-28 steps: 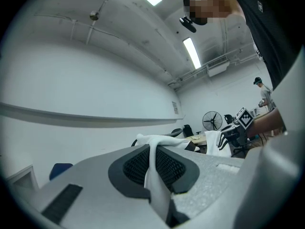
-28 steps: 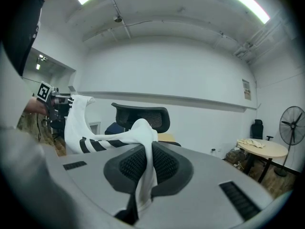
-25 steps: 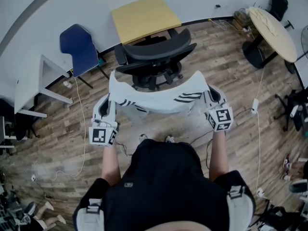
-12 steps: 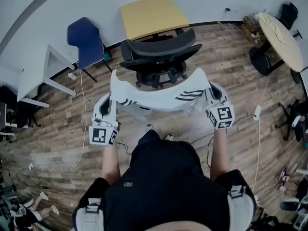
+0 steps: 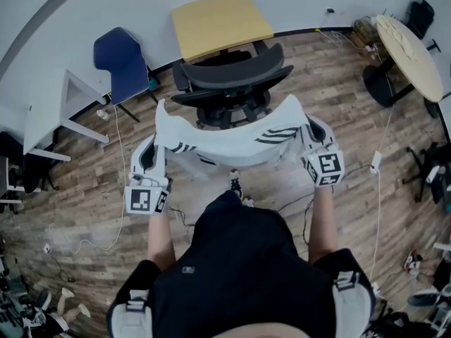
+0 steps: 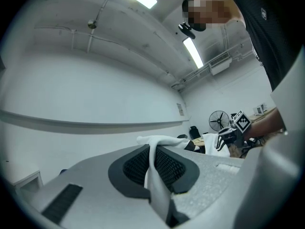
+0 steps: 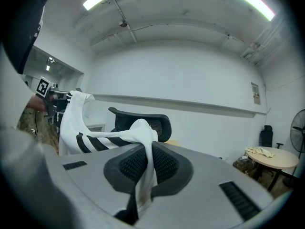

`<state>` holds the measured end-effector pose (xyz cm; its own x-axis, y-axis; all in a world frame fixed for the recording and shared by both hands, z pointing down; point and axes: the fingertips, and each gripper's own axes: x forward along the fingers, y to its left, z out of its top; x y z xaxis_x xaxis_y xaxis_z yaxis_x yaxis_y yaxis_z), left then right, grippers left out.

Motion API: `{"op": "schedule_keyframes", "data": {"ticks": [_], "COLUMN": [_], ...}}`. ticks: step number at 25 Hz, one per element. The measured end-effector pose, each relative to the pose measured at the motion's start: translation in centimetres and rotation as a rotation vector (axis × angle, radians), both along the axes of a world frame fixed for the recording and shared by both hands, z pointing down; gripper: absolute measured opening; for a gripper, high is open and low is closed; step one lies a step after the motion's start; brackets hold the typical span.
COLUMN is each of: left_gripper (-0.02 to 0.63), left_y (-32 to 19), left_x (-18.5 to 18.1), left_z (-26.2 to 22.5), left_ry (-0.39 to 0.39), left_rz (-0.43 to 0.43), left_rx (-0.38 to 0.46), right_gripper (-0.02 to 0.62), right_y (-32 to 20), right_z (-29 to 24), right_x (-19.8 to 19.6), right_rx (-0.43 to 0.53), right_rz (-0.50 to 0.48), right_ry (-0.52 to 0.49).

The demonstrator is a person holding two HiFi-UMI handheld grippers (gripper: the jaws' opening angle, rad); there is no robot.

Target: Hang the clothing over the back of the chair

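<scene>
Both arms are reaching forward, about level and spread apart. The left gripper (image 5: 156,138) and right gripper (image 5: 311,127) are each clamping their jaws tight on a corner of the white striped clothing (image 5: 232,144), holding it stretched in the air just in front of the black chair (image 5: 236,76) back.

Garment: white striped garment (image 5: 232,141) spans between left hand-held gripper (image 5: 156,141) and right hand-held gripper (image 5: 308,129), just before black mesh office chair (image 5: 236,76).
Behind chair: yellow square desk (image 5: 222,23).
Left of chair: blue plastic chair (image 5: 123,62).
</scene>
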<state>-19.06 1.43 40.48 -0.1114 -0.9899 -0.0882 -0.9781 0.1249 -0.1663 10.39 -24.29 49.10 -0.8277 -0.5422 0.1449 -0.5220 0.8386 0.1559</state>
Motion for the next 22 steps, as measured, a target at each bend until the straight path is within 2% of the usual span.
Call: {"op": "schedule_keyframes", "data": {"ticks": [10,22], "left_gripper": [0.023,0.023], "left_y": [-3.1,-7.8], "left_x": [-2.2,-6.9], "left_z": [-1.8,-3.1], "left_ry": [-0.011,-0.008], "left_rz": [-0.002,0.004], "left_rx": [0.051,0.104], "right_gripper": [0.006,0.006], "right_y": [-3.8,-8.9], "right_z": [-2.3,-5.4], "right_x": [-0.8,-3.7], "right_rx": [0.034,0.112], "right_rz": [0.035,0.070], "right_ry": [0.003,-0.027]}}
